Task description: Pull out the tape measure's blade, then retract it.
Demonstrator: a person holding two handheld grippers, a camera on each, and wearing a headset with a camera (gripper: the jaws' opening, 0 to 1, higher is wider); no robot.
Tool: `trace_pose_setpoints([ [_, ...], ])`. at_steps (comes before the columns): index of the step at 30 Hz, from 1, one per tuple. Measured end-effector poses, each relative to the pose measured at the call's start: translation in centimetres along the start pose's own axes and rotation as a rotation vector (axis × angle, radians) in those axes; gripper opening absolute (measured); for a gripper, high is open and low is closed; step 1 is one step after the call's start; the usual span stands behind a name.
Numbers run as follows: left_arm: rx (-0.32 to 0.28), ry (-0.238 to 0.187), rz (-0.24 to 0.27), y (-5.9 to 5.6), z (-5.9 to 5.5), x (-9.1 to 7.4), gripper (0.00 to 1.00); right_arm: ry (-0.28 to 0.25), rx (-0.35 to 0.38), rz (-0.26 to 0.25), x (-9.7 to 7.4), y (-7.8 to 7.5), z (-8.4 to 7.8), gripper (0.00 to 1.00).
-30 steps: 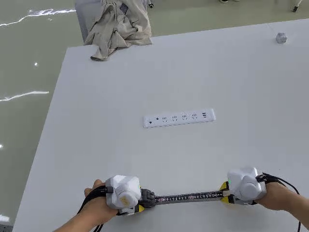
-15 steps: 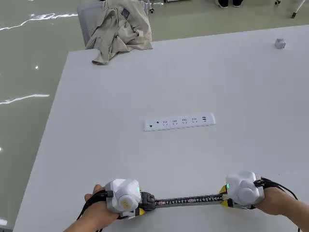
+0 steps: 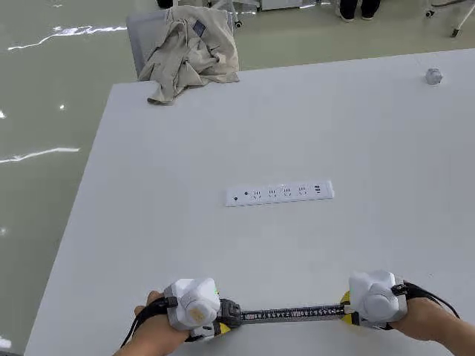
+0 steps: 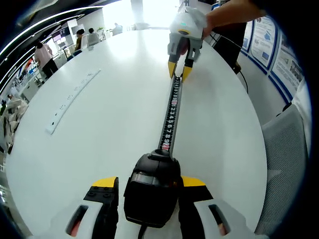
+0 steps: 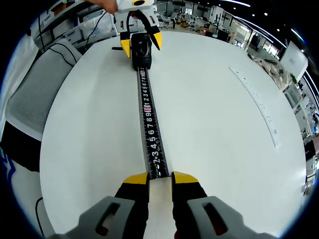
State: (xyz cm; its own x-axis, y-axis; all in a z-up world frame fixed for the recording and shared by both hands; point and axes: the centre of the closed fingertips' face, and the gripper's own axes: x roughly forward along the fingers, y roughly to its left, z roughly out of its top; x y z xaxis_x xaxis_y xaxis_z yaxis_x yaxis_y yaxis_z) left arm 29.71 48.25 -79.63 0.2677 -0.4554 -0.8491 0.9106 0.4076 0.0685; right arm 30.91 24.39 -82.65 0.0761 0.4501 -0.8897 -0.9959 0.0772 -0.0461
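A black tape measure case sits between the yellow-tipped jaws of my left gripper, which is shut on it. Its dark blade is pulled out flat over the white table. The blade's end is pinched in my right gripper. In the head view the left gripper and the case are at the near edge. The blade runs right to the right gripper. Each gripper view shows the other gripper at the blade's far end.
A white power strip lies mid-table, beyond the blade. Beige clothing hangs over a chair at the far left corner. A small grey object rests far right. The table's near edge runs just under both grippers.
The head camera has tilted, so the table sits a little lower in the picture. The stretch of blade between the two grippers looks the same length.
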Motion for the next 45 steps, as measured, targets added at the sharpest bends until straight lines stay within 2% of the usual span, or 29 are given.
trace_pose_setpoints([
  [8, -0.062, -0.021, 0.021, -0.1, -0.1, -0.3, 0.47, -0.005, 0.037, -0.002, 0.0, 0.3, 0.4, 0.23],
  [11, -0.115, -0.033, 0.043, 0.0, -0.2, -0.3, 0.48, -0.012, 0.054, -0.016, 0.0, 0.3, 0.5, 0.23],
  [12, -0.142, -0.033, 0.06, 0.2, -0.3, -0.4, 0.5, -0.019, 0.069, -0.024, -0.2, 0.3, 0.7, 0.23],
  [18, -0.176, -0.05, 0.083, 0.0, -0.5, -0.9, 0.54, -0.052, 0.161, -0.064, -0.8, -0.2, 0.8, 0.24],
  [23, -0.26, -0.089, 0.121, 0.3, -0.4, -1.3, 0.57, -0.066, 0.219, -0.087, -1.1, 0.0, 0.9, 0.29],
  [27, -0.264, -0.087, 0.16, 0.3, -0.8, -1.6, 0.58, -0.078, 0.262, -0.095, -1.3, 0.4, 1.1, 0.31],
  [30, -0.299, -0.102, 0.196, 0.6, -1.0, -2.1, 0.62, -0.095, 0.295, -0.102, -1.4, 0.5, 1.3, 0.31],
  [31, -0.299, -0.103, 0.196, 0.5, -1.0, -2.2, 0.64, -0.094, 0.298, -0.107, -1.4, 0.6, 1.3, 0.32],
  [33, -0.357, -0.13, 0.203, 0.3, -0.9, -2.4, 0.67, -0.098, 0.315, -0.118, -1.5, 0.7, 1.4, 0.33],
  [36, -0.371, -0.13, 0.221, 0.2, -1.3, -2.8, 0.67, -0.105, 0.341, -0.13, -1.9, 0.9, 1.6, 0.35],
  [41, -0.457, -0.166, 0.245, -0.1, -1.6, -3.1, 0.67, -0.123, 0.392, -0.163, -2.5, 1.3, 1.7, 0.39],
  [45, -0.472, -0.174, 0.27, -0.4, -1.8, -3.5, 0.67, -0.13, 0.414, -0.18, -2.7, 1.8, 1.6, 0.39],
])
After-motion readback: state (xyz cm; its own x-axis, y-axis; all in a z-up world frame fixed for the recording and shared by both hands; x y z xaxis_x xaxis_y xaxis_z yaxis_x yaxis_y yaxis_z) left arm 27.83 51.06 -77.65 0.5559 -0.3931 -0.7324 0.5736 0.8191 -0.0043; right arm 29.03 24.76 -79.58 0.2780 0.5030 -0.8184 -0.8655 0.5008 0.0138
